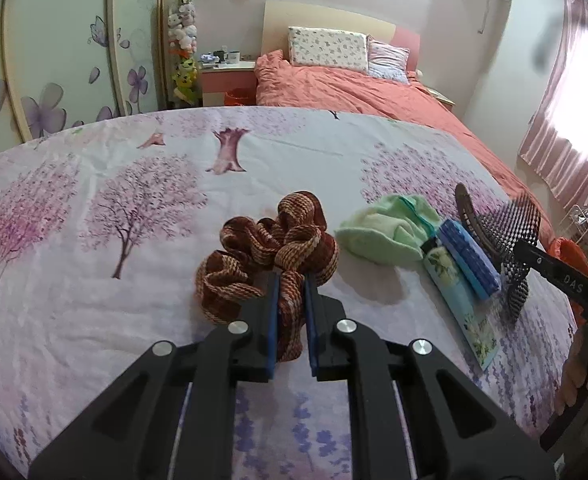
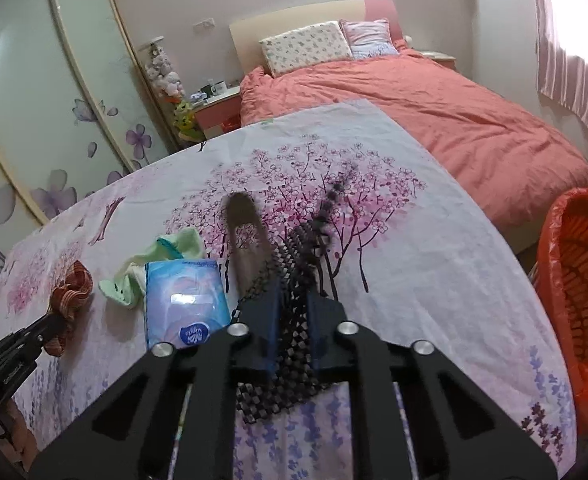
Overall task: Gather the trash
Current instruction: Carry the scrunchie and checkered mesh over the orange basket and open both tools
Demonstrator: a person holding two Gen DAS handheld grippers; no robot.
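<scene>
A brown striped fabric scrunchie (image 1: 269, 248) lies on the flower-print table cover (image 1: 93, 288), and my left gripper (image 1: 291, 280) is shut on its near loop. To the right, my right gripper (image 2: 294, 296) is shut on a black-and-white checkered fabric piece (image 2: 298, 340) that runs between the pads and hangs below them. A brown curved band (image 2: 245, 236) joined to it looks blurred. Between the two grippers lie a pale green cloth (image 2: 149, 268) and a blue tissue pack (image 2: 185, 304). The left wrist view shows the checkered piece (image 1: 510, 232) and a second, flower-print pack (image 1: 458, 296).
An orange basket lined with a red bag (image 2: 578, 300) stands past the table's right edge. Behind the table is a bed with a coral duvet (image 2: 434, 120). A wardrobe with flower decals (image 2: 33, 100) runs along the left, and a nightstand (image 1: 225, 80) stands by the bed.
</scene>
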